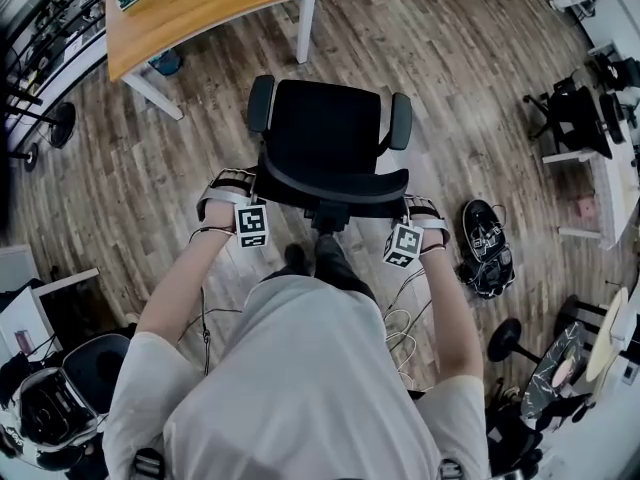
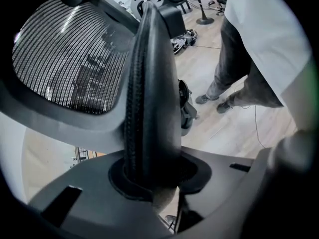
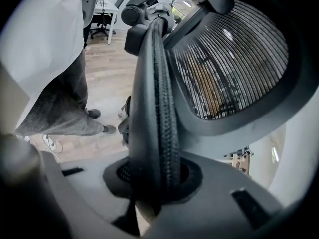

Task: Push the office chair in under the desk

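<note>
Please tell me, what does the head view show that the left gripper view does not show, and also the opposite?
Only the head view: the whole desk top, the office chair standing short of it, not yet under it, and the right hand-held gripper at the far side of the backrest. Only the left gripper view: the left hand-held gripper shut on the backrest rim, and the mesh seen close up. Both: the chair, the wooden floor and the person's legs.
</note>
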`<move>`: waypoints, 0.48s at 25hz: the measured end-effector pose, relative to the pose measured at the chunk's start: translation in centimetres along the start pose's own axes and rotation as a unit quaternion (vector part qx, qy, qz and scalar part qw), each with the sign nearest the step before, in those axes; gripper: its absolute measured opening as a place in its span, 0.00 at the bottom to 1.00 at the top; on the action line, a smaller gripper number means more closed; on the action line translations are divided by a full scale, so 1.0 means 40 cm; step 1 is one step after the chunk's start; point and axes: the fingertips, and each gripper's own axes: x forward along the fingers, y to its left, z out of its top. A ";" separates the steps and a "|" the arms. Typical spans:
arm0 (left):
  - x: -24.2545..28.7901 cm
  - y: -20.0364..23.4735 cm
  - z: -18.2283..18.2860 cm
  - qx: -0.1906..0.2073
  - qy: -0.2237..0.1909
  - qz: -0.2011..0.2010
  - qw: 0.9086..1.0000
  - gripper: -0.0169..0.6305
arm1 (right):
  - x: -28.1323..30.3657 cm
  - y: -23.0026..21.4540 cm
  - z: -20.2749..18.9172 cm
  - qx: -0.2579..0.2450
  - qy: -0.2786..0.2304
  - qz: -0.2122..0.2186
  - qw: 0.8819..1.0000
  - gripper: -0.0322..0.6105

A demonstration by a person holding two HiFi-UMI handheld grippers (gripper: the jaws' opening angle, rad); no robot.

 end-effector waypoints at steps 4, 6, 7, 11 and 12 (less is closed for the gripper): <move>0.021 0.041 -0.007 -0.010 0.004 0.005 1.000 0.14 | 0.031 -0.056 -0.004 -0.009 -0.007 0.000 1.000 0.15; 0.035 0.058 -0.012 -0.017 0.006 0.009 1.000 0.14 | 0.050 -0.081 -0.003 -0.015 -0.010 0.000 1.000 0.15; 0.042 0.066 -0.015 -0.021 0.008 0.010 1.000 0.14 | 0.059 -0.094 -0.002 -0.018 -0.012 0.001 1.000 0.15; 0.060 0.102 -0.024 -0.032 0.015 0.009 0.999 0.14 | 0.089 -0.150 -0.003 -0.029 -0.020 0.000 0.999 0.15; 0.065 0.110 -0.027 -0.035 0.018 0.008 0.999 0.14 | 0.097 -0.165 -0.002 -0.033 -0.022 -0.002 0.999 0.15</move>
